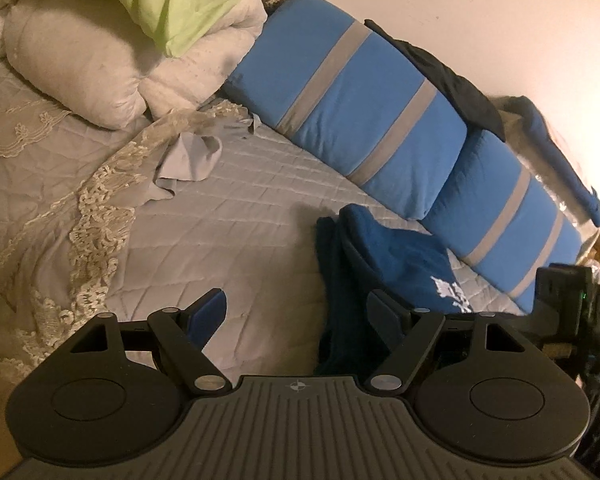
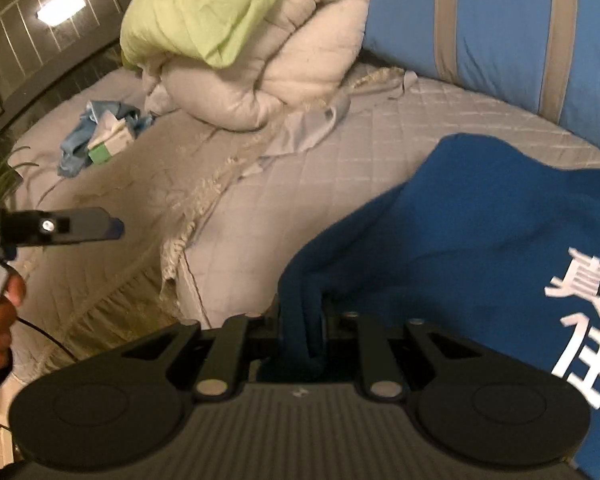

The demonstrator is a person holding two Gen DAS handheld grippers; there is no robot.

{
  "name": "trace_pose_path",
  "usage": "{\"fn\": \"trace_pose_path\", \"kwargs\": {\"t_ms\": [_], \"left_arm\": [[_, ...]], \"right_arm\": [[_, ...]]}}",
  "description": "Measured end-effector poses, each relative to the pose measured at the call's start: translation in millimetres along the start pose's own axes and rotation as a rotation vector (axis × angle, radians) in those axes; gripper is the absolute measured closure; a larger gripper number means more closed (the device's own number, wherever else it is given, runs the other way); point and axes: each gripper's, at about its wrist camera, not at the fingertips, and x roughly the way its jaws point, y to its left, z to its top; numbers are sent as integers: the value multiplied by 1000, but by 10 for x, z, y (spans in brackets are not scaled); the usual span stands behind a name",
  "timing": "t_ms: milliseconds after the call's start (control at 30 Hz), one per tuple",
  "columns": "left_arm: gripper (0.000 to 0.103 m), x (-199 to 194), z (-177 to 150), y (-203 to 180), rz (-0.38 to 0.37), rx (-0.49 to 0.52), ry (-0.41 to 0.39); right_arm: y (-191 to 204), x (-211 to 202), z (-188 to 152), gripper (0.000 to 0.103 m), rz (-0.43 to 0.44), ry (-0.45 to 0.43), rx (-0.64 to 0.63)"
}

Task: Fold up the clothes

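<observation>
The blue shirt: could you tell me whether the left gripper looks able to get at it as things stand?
Probably yes. The left gripper is open, and the blue shirt lies just ahead by its right finger, with only bare bedspread between. The right gripper already pinches a fold.

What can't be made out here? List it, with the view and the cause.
- White lettering on the blue shirt: right wrist view, cut by the frame edge.
- Right gripper fingertips: right wrist view, buried in shirt fabric.
- Black garment type: left wrist view, bunched behind the striped cushion.
</observation>
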Motion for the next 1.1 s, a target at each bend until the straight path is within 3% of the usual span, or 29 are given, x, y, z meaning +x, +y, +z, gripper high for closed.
{"fn": "trace_pose_path", "kwargs": {"t_ms": [200, 267, 300, 333, 433, 500, 700, 800, 900, 933, 1100], "left_arm": [[26, 79, -47, 74, -8, -44, 12], [26, 104, -55, 69, -15, -48, 18], [26, 117, -56, 55, -20, -45, 21], [26, 129, -57, 41, -25, -42, 24], [26, 198, -38, -30, -41, -23, 34], [26, 253, -20, -86, -52, -7, 42], [26, 533, 74, -351, -102, 64, 76], [26, 692, 114, -508, -148, 108, 95], [27, 896, 184, -601, -268, 122, 160], [31, 987, 211, -597, -299, 108, 191], [51, 1414, 275, -480, -314, 17, 331]], "right_arm": [[24, -11, 47, 86, -12, -2, 26], [69, 29, 38, 74, -6, 12, 2], [83, 23, 35, 60, 11, 13, -4], [79, -37, 37, 37, 43, 2, 3], [51, -229, 39, 19, 123, -37, 24], [-63, -413, 25, 12, 78, -82, 33], [-416, -949, -26, 3, -61, -211, 65], [-696, -1047, -151, 3, -150, -221, 120], [-923, -1099, -297, 3, -182, -237, 185], [-993, -1112, -348, 3, -187, -242, 208], [-1347, -1181, -600, 3, -212, -270, 321]]}}
